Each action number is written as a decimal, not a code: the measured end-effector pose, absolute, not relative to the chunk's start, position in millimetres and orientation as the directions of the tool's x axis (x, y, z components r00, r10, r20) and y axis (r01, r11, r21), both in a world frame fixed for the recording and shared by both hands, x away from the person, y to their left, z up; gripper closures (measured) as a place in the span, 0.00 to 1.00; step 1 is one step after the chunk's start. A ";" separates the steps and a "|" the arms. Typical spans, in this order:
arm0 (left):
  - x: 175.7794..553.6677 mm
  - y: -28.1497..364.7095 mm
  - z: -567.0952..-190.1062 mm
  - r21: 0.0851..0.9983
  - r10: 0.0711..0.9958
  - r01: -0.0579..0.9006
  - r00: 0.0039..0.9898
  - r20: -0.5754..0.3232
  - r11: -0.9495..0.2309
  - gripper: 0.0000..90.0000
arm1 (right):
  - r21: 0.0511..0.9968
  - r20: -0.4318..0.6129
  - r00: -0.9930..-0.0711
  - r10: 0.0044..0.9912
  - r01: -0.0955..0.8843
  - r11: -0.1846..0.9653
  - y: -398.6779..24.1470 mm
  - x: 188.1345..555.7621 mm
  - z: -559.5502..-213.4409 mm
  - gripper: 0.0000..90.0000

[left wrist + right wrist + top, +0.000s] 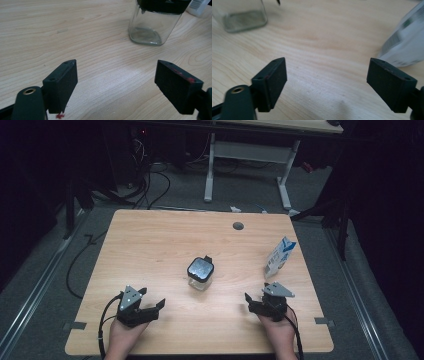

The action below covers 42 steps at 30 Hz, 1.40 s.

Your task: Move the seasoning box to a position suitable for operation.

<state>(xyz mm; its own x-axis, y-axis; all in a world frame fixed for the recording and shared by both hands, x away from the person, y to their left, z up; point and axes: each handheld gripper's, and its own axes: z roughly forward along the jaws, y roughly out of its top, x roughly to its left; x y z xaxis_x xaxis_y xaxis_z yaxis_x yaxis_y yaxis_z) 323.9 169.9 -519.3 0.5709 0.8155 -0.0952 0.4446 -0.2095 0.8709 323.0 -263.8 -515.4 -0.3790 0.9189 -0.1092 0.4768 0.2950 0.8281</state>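
Wooden desk (150, 245) set for work, both tools waiting at its near edge

Light wood carries only two things, left well apart, which would leave either tool room to come in without knocking the other thing. At the right side stands a white-and-blue carton (279, 257), tilted slightly; in the right gripper view it is blurred at the frame's edge. At the desk's middle stands a clear glass jar (200, 274) under a black lid (200, 268), upright and apparently empty, about evenly placed between the hands. The left tool (145, 307) and right tool (257, 305) rest low near the person's side, jaws spread wide and holding nothing, each angled inward towards the jar, likely the thing to be reached first.
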 end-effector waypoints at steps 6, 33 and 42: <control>326.2 166.3 -521.6 0.860 0.809 0.454 0.581 -0.089 -0.231 0.22 | 0.859 -0.025 -0.416 0.909 0.456 0.232 -272.8 315.0 -505.4 0.20; 334.0 154.3 -512.2 0.851 0.797 0.463 0.597 -0.092 -0.249 0.45 | 0.864 -0.062 -0.492 0.868 0.409 0.294 -261.1 307.2 -514.6 0.44; 351.9 134.7 -510.8 0.849 0.791 0.455 0.608 -0.076 -0.269 0.51 | 0.876 -0.098 -0.468 0.878 0.378 0.300 -256.5 300.3 -516.0 0.46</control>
